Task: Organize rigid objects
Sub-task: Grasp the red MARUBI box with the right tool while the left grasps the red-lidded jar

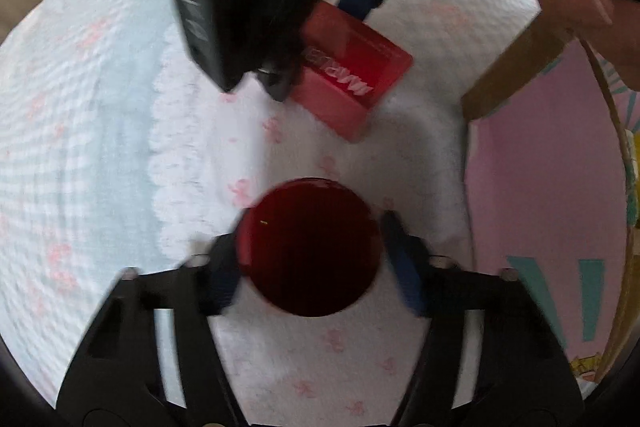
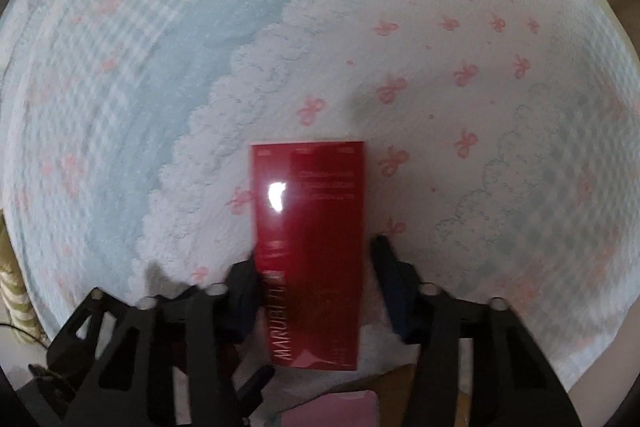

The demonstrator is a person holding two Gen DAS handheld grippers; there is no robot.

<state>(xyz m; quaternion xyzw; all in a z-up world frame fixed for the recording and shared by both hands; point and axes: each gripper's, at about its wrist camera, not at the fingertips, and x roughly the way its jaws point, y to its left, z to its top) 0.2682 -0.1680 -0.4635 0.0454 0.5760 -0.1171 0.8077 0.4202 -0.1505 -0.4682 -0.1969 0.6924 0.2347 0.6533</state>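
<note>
Your left gripper (image 1: 310, 251) points down at the patterned cloth (image 1: 100, 147), and its jaws sit narrowed on either side of a dark red round lid (image 1: 308, 247) seen from above; the left pad presses its edge, while whether the right pad touches is too blurred to tell. Just beyond that lid, toward the top of the left wrist view, lies the red box (image 1: 352, 83), with your right gripper (image 1: 320, 39) over it. An open carton with a pink floor (image 1: 540, 187) stands to the right of the lid. In the right wrist view your right gripper's (image 2: 314, 287) jaws have closed against the long sides of the red box (image 2: 310, 247), which lies flat on the cloth (image 2: 460, 87). Its white lettering begins "MARUBI"; the smaller print is unreadable.
</note>
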